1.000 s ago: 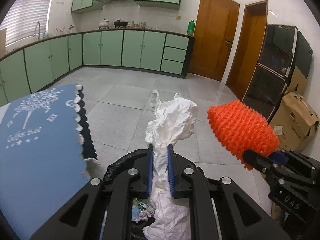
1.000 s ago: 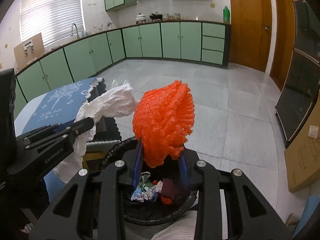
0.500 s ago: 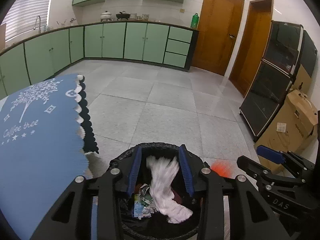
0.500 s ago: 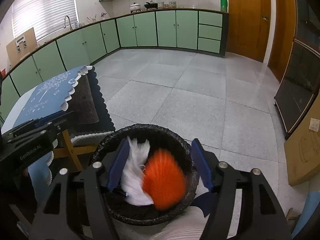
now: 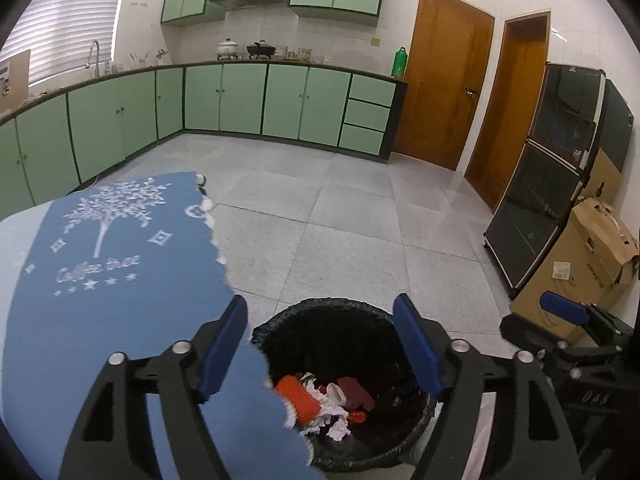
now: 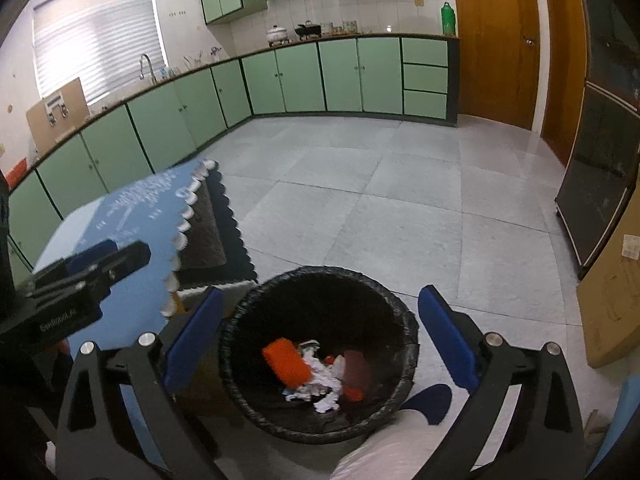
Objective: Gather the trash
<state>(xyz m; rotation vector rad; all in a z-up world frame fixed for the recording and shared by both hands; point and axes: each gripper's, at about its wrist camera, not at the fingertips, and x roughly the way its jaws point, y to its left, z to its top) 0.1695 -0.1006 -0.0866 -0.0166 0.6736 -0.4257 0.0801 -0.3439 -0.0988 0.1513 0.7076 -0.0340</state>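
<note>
Two pieces of trash, an orange foam net (image 6: 287,362) and crumpled white paper (image 6: 320,384), are seen lying at the bottom of the black-lined bin (image 6: 408,344), directly below both tools. The left gripper (image 5: 320,344) and right gripper (image 6: 320,332) are held spread wide and empty above the rim, neither one nearer. A blue tablecloth (image 5: 100,280) is draped just beside the bin; a cardboard box (image 5: 592,264) is stood well apart.
</note>
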